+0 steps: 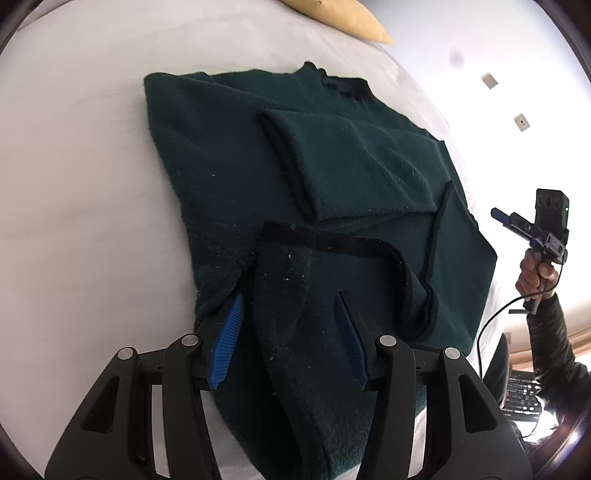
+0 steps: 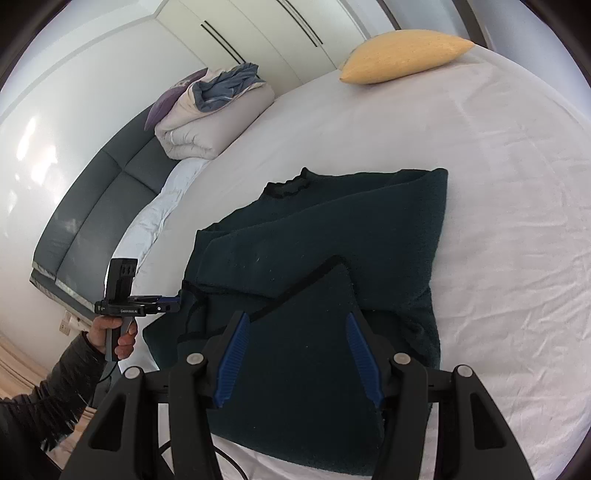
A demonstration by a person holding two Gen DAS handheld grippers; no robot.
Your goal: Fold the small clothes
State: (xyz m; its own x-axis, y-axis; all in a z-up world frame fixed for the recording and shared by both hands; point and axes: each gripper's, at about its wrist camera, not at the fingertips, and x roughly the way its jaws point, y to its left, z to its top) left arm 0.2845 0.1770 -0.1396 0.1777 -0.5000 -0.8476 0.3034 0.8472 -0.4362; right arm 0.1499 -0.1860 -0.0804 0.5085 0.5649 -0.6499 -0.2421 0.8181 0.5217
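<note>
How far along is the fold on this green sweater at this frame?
Partway. Done: both sleeves of the dark green sweater already lie folded across its body on the white bed. In hand: nothing looks gripped; the left gripper and right gripper are both open, above the hem end, where some fabric is turned up. Left: the body has yet to be folded hem toward collar.

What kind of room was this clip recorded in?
Most likely a bedroom. The dark green fleece sweater lies on a white-sheeted bed with a yellow pillow, a folded beige duvet by the grey padded headboard, and white wardrobe doors behind.
</note>
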